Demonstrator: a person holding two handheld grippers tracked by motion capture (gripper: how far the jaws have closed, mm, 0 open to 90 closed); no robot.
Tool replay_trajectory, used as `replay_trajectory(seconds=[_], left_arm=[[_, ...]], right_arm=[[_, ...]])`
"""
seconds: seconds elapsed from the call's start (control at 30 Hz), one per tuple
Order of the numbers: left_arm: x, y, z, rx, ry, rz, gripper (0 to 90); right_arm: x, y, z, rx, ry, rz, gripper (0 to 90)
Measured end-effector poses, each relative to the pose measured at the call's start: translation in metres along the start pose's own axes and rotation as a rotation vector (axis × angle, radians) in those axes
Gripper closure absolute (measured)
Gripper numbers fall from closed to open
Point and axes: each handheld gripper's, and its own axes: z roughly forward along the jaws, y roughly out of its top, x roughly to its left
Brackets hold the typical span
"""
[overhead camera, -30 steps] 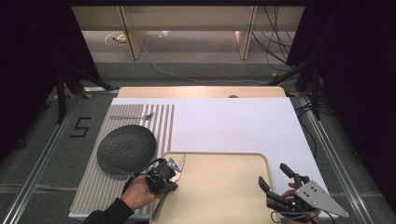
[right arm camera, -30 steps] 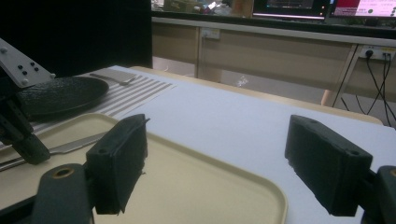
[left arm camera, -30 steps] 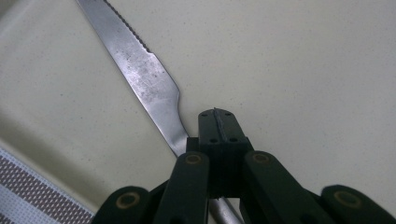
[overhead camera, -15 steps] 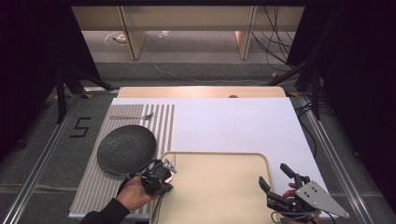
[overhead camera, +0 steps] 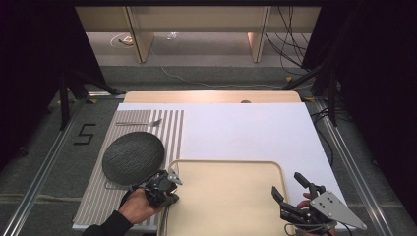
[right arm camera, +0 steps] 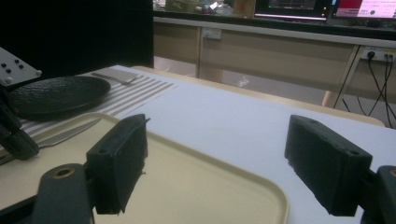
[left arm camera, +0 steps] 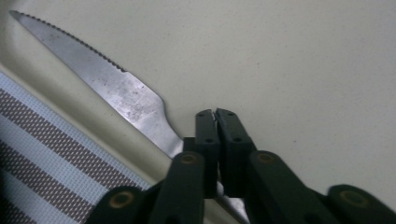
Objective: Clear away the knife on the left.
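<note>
Left gripper (left arm camera: 215, 113), jaws just beginning to part yet nearly closed, sits over the handle of a serrated table knife (left arm camera: 100, 79) lying along the beige tray's (overhead camera: 231, 169) 9 o'clock rim; whether it grips is unclear. Right gripper (right arm camera: 215, 158), at 5 o'clock, stands wide open, empty.

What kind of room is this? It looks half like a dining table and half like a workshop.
Probably a lab or recording studio with a staged place setting. A plate, knife and tray sit on a table, but black curtains, loose cables and monitors surround it.
</note>
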Motion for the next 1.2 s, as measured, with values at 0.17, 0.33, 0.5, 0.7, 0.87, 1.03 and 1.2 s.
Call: replay_trajectory(seconds=[0.17,0.33,0.5,0.7,0.87,1.03,1.2], left_arm=[[-0.005,0.001,-0.007,-0.099,-0.026,0.012,67.9],[-0.009,0.002,-0.019,-0.254,-0.050,0.010,47.4],[-0.012,0.000,-0.034,-0.456,-0.039,0.003,33.7],[-0.014,-0.007,-0.044,-0.622,-0.047,-0.010,24.5],[-0.014,-0.014,-0.054,-0.776,-0.081,-0.031,18.6],[-0.012,-0.021,-0.062,-0.905,-0.083,-0.056,16.3],[-0.013,-0.026,-0.064,-0.949,-0.069,-0.049,16.0]], right_arm=[[0.001,0.000,0.000,0.005,0.005,-0.005,22.2],[0.002,0.000,0.000,0.004,0.008,-0.004,22.2],[0.003,0.000,0.000,0.002,0.012,-0.002,22.2],[0.003,0.000,0.000,0.004,0.013,0.001,22.2],[0.003,0.000,0.001,0.001,0.016,0.002,22.2],[0.002,0.000,0.000,0.006,0.016,0.011,22.2],[0.002,0.000,0.000,0.002,0.016,0.013,22.2]])
